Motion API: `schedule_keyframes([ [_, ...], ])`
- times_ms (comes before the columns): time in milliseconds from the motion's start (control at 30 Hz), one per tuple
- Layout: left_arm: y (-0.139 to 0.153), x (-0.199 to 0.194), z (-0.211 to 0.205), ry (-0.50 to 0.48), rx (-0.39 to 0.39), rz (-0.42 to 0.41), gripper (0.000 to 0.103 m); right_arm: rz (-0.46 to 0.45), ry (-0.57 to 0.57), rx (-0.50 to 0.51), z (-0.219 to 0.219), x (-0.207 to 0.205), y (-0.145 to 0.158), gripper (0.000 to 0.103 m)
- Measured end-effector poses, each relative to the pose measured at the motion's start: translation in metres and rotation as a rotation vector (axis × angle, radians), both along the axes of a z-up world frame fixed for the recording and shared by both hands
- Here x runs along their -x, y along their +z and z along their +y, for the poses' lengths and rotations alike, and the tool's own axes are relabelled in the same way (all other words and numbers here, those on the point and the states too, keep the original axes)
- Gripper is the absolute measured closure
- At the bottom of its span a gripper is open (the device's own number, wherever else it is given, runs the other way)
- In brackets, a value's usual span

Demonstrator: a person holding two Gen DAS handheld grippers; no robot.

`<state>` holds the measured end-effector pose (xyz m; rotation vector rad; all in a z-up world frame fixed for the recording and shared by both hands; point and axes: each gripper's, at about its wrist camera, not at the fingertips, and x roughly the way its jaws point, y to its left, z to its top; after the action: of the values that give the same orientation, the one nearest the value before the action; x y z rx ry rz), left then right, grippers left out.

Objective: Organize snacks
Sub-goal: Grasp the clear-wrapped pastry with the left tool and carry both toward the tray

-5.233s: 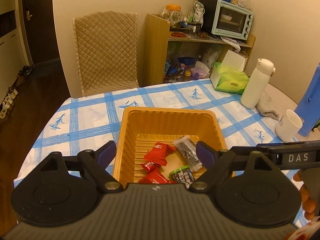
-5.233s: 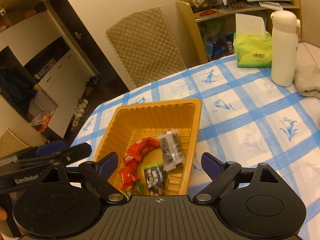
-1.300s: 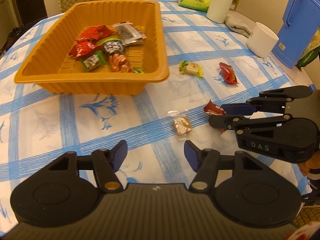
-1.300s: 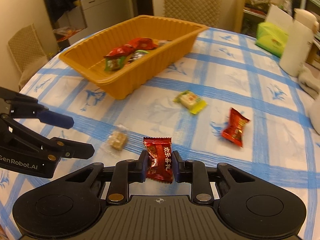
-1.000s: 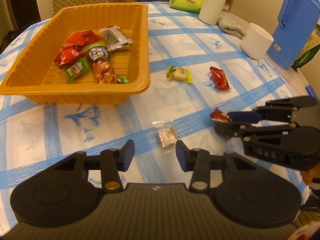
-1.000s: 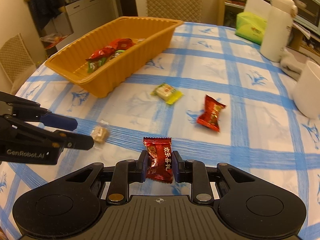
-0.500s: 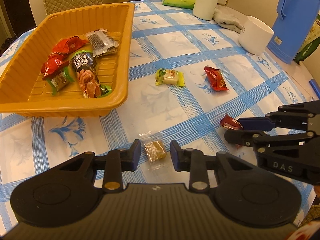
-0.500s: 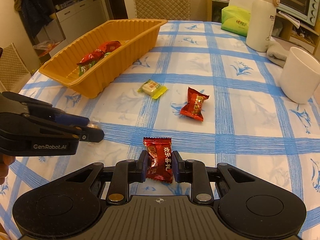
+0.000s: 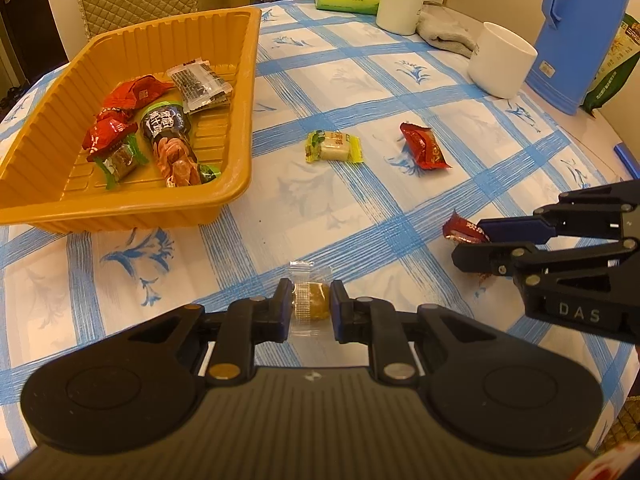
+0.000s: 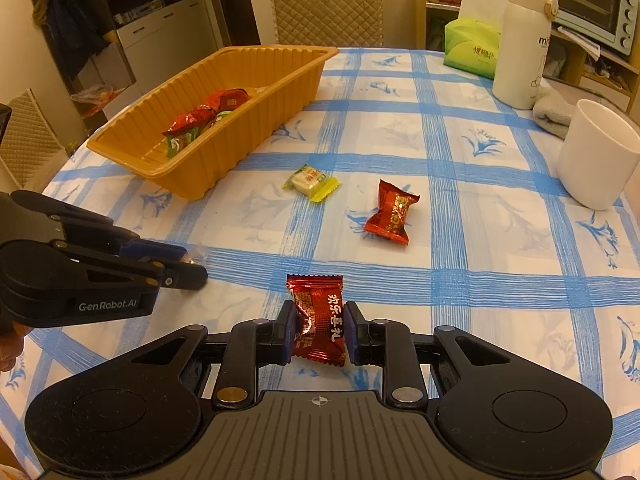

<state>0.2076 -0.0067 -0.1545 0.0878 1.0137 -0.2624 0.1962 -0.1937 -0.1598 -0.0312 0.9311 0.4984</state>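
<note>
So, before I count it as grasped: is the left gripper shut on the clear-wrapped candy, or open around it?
Shut on it. The left gripper has its jaws pressed against both sides of the clear-wrapped candy.

An orange tray (image 9: 240,184) is being shown upper left; the counter (image 9: 360,80) is being covered in blue-checked white.
</note>
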Motion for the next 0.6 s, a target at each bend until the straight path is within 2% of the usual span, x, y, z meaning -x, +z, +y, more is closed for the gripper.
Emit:
schedule_keyframes([
  [367,0.020,0.019,0.017,0.027,0.013,-0.036,0.085,-0.018,0.020,-0.011,0.007,0.012,0.011,0.077],
  [600,0.037,0.035,0.038,0.068,0.031,-0.060,0.085,-0.003,0.020,-0.054,0.013,0.020,0.021,0.077],
])
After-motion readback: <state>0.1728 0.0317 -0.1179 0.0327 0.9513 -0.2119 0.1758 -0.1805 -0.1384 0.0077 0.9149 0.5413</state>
